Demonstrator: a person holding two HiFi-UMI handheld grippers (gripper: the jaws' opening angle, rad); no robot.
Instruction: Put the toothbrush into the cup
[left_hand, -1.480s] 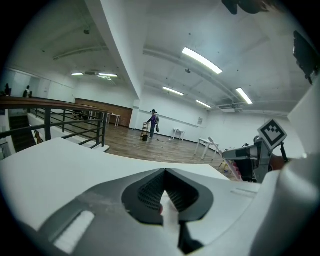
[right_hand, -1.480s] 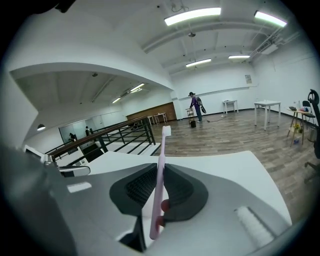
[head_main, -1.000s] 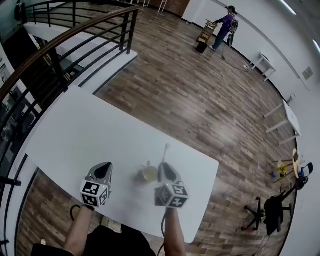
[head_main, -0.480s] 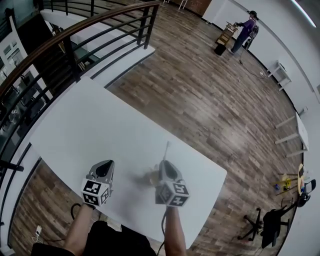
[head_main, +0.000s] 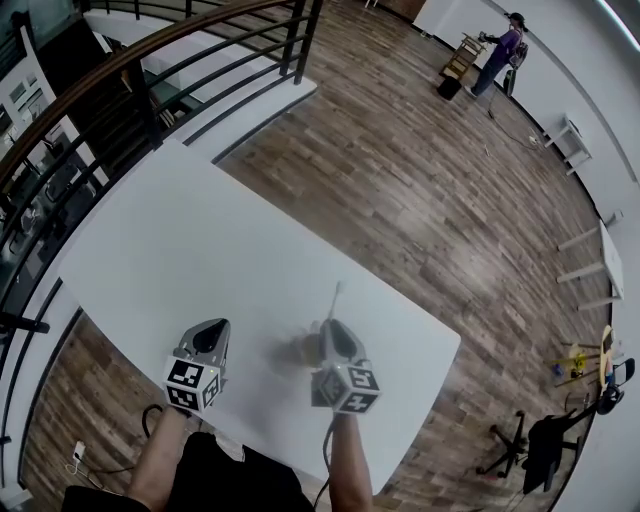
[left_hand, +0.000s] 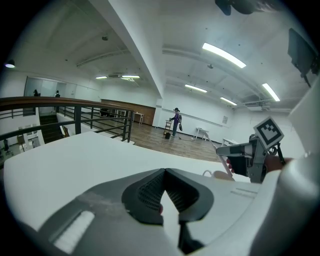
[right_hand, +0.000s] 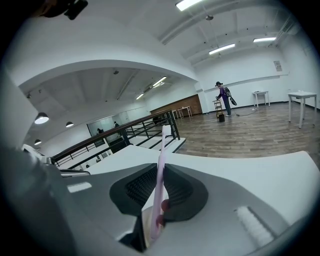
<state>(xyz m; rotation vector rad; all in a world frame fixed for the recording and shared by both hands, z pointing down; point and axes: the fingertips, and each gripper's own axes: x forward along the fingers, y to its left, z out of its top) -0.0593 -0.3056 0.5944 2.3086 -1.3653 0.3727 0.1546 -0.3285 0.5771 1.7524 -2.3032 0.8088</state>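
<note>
White tabletop (head_main: 200, 240) fills the head view, with plank flooring (head_main: 420, 180) and a dark railing (head_main: 150, 70) beyond it. We take the cup (head_main: 303, 350) as our landmark. It is blurred, and it sits on the tabletop between our two tools. The right tool (head_main: 332, 332) stands just right of the cup, and the left tool (head_main: 206, 336) is well off to its left. The toothbrush (head_main: 334, 303) rises out of the right tool, its tip reaching beyond the cup.

In the left gripper view, the left tool (left_hand: 164, 172) has its jaws pressed together on nothing. Past them the right tool (left_hand: 227, 152) hangs just above the cup (left_hand: 214, 175), and the toothbrush (left_hand: 223, 161) slants down toward it.

In the right gripper view, the right tool (right_hand: 161, 172) pinches the toothbrush (right_hand: 163, 150) along its handle, with the long axis near upright. The pale cup (right_hand: 145, 222) lies directly beneath the jaws, at the brush's lower end. We cannot tell whether that end has crossed the rim. We judge that the right hand, much the nearer, need only lower along that axis and let go.
</note>
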